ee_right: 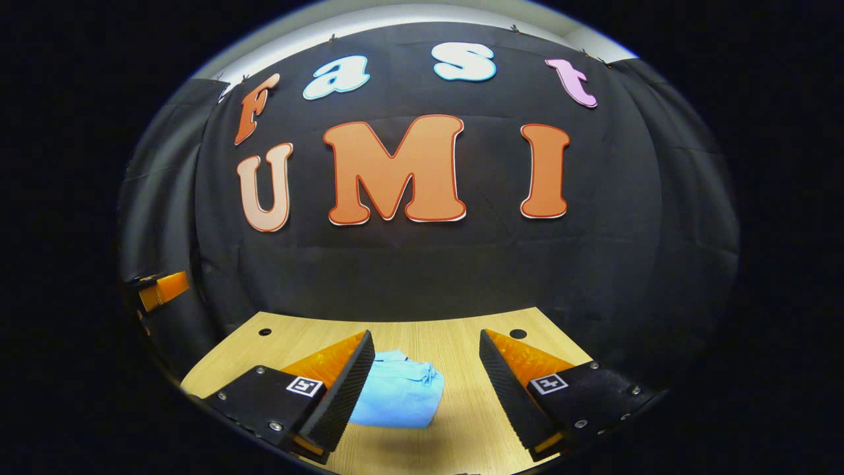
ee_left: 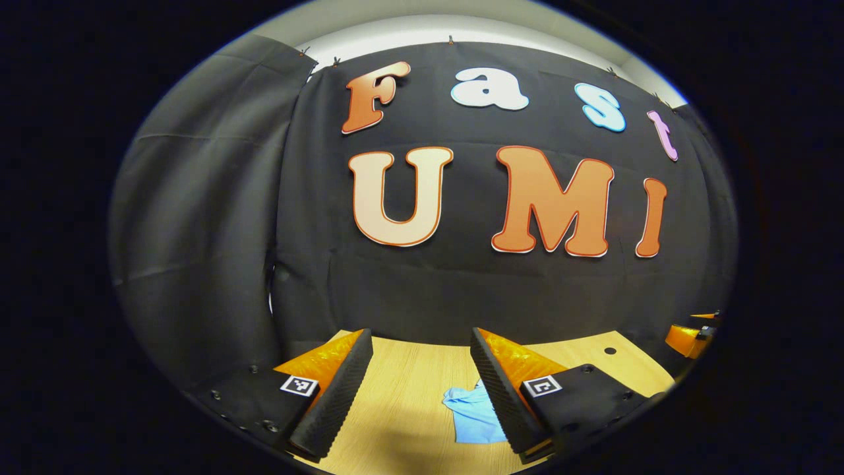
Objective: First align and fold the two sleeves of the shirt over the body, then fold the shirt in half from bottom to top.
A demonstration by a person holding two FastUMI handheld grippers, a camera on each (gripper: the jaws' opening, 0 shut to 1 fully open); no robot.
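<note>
Holding the left gripper (ee_left: 420, 382) above the wooden surface (ee_left: 409, 402), jaws released, with the light blue shirt (ee_left: 473, 417) lying bundled beside its right jaw. Hovering the right gripper (ee_right: 425, 386), jaws likewise spread, the shirt (ee_right: 399, 396) resting just beyond its left jaw.

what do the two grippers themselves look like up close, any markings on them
Both look alike. The left gripper and right gripper each have two wedge-shaped fingers with ribbed inner faces, mounted on dark blocks with small screws. Each block carries a small square black-and-white marker.
</note>
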